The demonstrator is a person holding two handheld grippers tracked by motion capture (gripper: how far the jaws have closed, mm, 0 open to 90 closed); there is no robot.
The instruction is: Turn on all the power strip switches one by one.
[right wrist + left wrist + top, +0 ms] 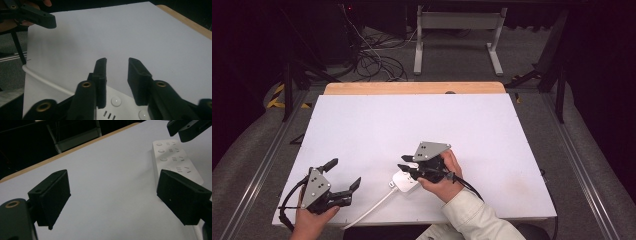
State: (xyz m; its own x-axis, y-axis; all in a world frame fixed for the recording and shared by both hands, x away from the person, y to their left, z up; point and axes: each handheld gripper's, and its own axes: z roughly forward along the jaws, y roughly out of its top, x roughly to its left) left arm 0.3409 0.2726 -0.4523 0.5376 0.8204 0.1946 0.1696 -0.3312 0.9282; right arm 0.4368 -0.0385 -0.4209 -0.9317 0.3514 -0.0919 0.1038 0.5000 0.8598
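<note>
On the near middle of the white table [492,130] we see a flat white power strip [404,181], a rounded rectangle of smooth plastic with a row of round buttons, each beside a group of slim slots. A white cable [372,206] leaves its near-left end and runs toward the near edge of the table.

We find the right gripper [408,162] directly above the strip, held in the right hand [446,177] with its grey 3-cornered plate on top. In the right gripper view its 2 matte black jaws stand a little apart with only the white tabletop visible between them; nothing is clamped, and the strip lies just under their bases. The right gripper [117,62] is therefore partly open and grips nothing.

To the near left, the left gripper [344,175] sits in the left hand [312,220], well apart from the strip. In its own view the left gripper [112,192] has 2 blocky black jaws spread wide, flat pads facing each other, with bare table between them, so it is open and empty. There the power strip [175,160] lies at the far right.

The table surface is smooth and matte, with a strip of light wood [412,88] along its far edge.
</note>
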